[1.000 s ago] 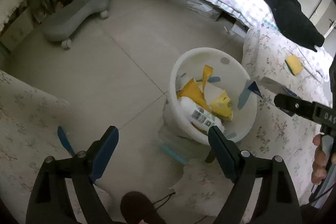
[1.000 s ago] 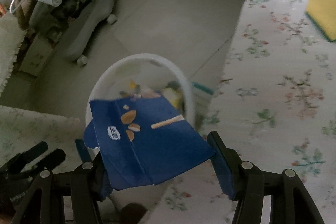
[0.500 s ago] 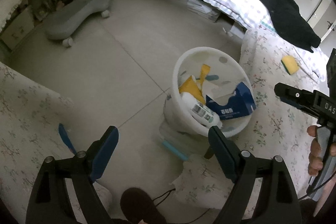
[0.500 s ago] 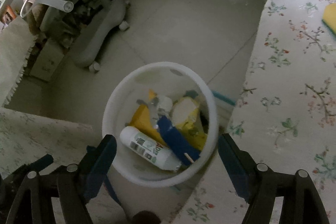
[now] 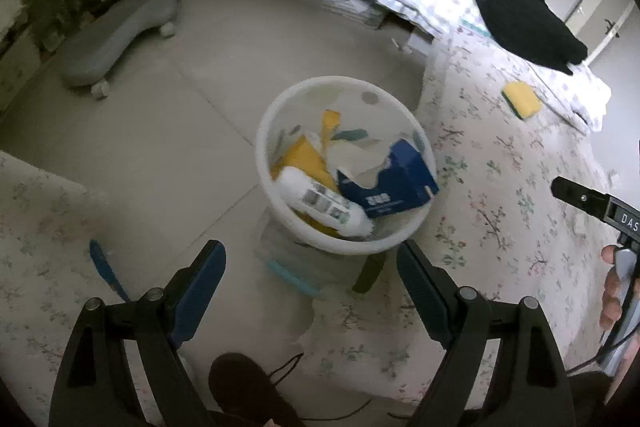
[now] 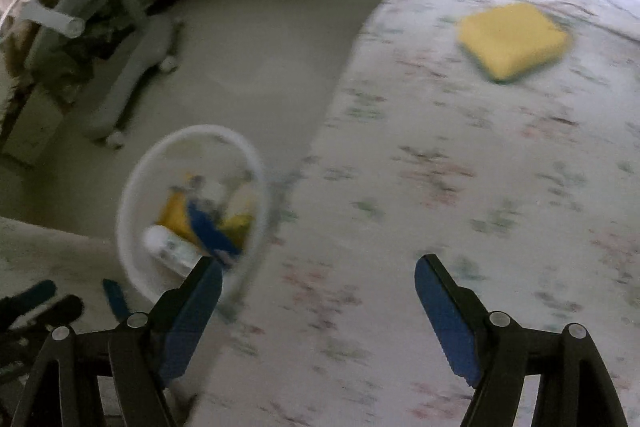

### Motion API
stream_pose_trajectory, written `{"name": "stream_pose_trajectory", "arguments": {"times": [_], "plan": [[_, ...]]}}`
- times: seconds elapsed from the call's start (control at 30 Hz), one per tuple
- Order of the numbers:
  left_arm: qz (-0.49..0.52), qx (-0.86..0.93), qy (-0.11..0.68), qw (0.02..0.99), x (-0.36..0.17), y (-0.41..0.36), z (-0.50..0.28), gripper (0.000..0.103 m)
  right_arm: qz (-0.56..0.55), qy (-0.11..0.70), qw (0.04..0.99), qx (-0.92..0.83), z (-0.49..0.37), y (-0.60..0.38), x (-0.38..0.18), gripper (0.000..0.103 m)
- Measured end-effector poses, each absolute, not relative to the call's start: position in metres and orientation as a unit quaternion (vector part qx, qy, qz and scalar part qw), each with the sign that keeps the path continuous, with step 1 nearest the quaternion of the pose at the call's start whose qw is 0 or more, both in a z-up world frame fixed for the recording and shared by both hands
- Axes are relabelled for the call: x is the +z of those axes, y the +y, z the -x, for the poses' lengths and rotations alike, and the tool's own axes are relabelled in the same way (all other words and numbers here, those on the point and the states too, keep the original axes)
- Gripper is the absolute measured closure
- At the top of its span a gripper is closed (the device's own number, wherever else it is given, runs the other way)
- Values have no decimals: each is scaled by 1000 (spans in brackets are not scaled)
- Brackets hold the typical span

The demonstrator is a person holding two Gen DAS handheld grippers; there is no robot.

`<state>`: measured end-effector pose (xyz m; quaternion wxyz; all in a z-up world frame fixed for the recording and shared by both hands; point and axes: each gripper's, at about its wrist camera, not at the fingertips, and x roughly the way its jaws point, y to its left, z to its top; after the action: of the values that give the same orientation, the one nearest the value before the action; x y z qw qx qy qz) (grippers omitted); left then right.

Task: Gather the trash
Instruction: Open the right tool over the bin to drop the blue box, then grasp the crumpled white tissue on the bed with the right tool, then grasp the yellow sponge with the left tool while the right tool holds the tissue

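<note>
Both my left gripper (image 5: 310,285) and right gripper (image 6: 318,297) stand spread, empty; yellow sponge (image 6: 514,41) looks soft, light, so I would pinch its side edges.

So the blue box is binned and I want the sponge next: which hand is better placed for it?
Probably the right gripper: open, empty, and the yellow sponge lies ahead of it on the floral cloth.

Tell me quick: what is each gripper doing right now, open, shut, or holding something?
Left gripper: open, holding nothing.
Right gripper: open and empty; its jaws have just been opening, and the blue box lies in the white bin.
</note>
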<state>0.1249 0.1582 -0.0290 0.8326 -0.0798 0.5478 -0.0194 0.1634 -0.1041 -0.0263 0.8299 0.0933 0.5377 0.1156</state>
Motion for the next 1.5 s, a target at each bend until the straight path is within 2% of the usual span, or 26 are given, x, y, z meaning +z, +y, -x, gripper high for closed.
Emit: {"name": "stream_pose_trajectory", "arguments": {"times": [0.53, 0.87, 0.93, 1.0, 1.1, 1.27, 1.37, 1.5], "plan": [[64, -55, 551, 830, -24, 104, -130, 14, -78, 553, 828, -47, -143, -268, -43, 19], [56, -72, 546, 833, -19, 82, -135, 14, -104, 591, 798, -60, -151, -292, -70, 20], [54, -73, 546, 833, -19, 77, -137, 14, -112, 597, 793, -58, -151, -293, -75, 26], [50, -77, 546, 833, -19, 73, -139, 14, -111, 599, 790, -63, -153, -294, -78, 40], [48, -82, 546, 833, -19, 66, -142, 14, -99, 596, 794, -73, -153, -296, -77, 55], [47, -91, 545, 832, -18, 54, -146, 14, -82, 593, 797, -79, -152, -296, -75, 74], [48, -95, 540, 835, -14, 45, -148, 14, -75, 587, 803, -76, -149, -293, -69, 79], [7, -86, 511, 855, -6, 24, -154, 14, -80, 577, 811, -58, -144, -293, -58, 79]]}}
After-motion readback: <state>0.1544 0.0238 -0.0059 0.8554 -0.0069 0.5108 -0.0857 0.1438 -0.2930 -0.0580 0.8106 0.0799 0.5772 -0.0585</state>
